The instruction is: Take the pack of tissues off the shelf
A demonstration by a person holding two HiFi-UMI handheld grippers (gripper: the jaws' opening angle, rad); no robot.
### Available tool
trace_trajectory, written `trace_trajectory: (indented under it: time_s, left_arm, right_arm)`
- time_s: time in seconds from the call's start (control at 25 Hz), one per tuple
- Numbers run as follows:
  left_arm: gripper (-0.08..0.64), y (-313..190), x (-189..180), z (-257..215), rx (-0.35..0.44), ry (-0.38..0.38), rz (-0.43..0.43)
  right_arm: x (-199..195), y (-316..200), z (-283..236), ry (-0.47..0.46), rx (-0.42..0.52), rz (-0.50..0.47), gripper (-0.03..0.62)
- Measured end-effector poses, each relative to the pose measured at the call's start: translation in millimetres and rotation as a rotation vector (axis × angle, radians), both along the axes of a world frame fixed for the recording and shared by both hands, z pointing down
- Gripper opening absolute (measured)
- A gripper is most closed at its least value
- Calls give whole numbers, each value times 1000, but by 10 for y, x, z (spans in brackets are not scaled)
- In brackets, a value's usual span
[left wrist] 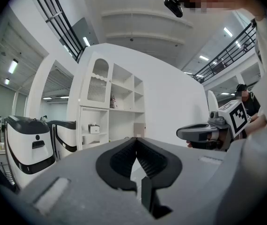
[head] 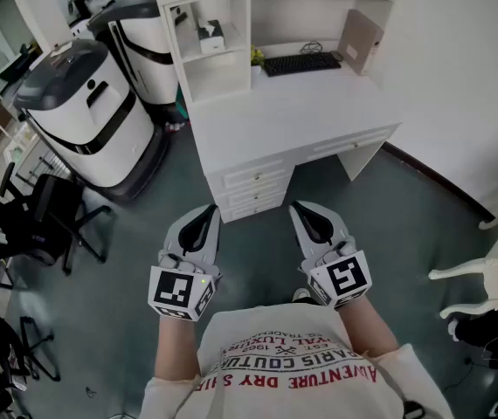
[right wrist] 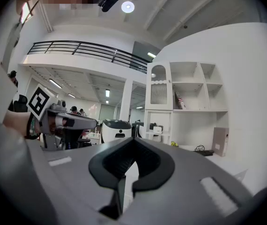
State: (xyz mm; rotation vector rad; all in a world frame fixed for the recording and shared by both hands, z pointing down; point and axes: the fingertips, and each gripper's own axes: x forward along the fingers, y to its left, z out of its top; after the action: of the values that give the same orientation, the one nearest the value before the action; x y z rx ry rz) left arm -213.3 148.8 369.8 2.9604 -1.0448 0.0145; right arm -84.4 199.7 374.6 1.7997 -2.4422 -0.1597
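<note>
Grey-green flooring surrounds a white desk whose tabletop [head: 319, 103] carries a white open shelf unit [head: 182, 55] on its left end. The small white pack of tissues [head: 210, 36] sits in an upper open compartment of that shelf, well apart from both tools. A flat black keyboard [head: 301, 62] lies at the back of the tabletop, with a small green plant [head: 256, 57] just beside the shelf. 2 rounded grey-and-white machines [head: 83, 112] stand left of the desk, near a black office chair [head: 44, 216].

The left hand-held gripper [head: 208, 211] is held low in front of the person's printed shirt, its 2 jaws pressed together with nothing between them. The right hand-held gripper [head: 299, 207] hangs beside it at the same height, its jaws likewise together and empty. Both point toward the desk.
</note>
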Motion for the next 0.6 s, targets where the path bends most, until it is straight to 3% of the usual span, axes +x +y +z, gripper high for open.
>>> trace_trajectory:
  time_s: [0.48, 0.6]
  left_arm:
    - [6, -12, -20, 63, -14, 0, 13]
    - [6, -36, -47, 8, -3, 36, -8]
  right_arm:
    - [70, -5, 138, -30, -39, 48, 0]
    - [101, -27, 188, -46, -53, 62, 0]
